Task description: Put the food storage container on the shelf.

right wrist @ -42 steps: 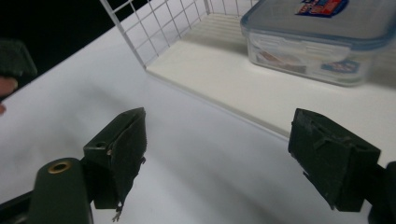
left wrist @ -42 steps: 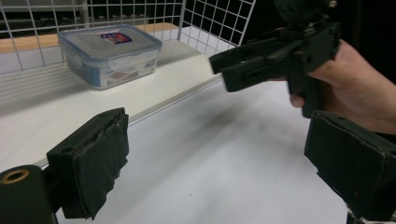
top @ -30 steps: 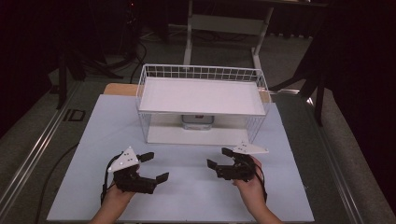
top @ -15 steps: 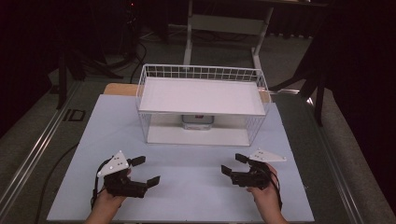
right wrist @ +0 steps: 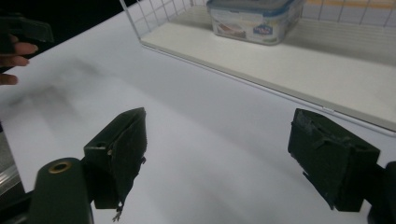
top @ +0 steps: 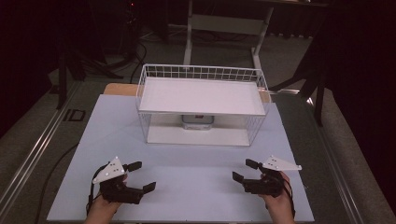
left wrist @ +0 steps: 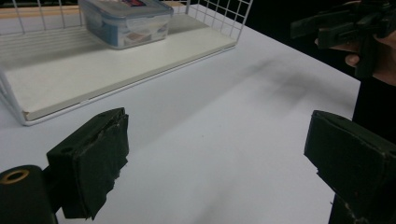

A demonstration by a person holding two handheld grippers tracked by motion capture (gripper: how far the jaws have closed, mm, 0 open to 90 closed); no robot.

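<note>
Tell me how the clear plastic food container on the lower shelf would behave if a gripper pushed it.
The plastic food container looks rigid, with a clipped lid, so probably stiff. It sits low and flat, so it should slide along the lower shelf rather than tip. Its weight cannot be judged.

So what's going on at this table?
A person holds a hand-held gripper in each hand over a white table. The left hand-held gripper and the right hand-held gripper are both open and hold nothing. Farther back stands a wire shelf, with a lidded plastic box on its lower board.
</note>
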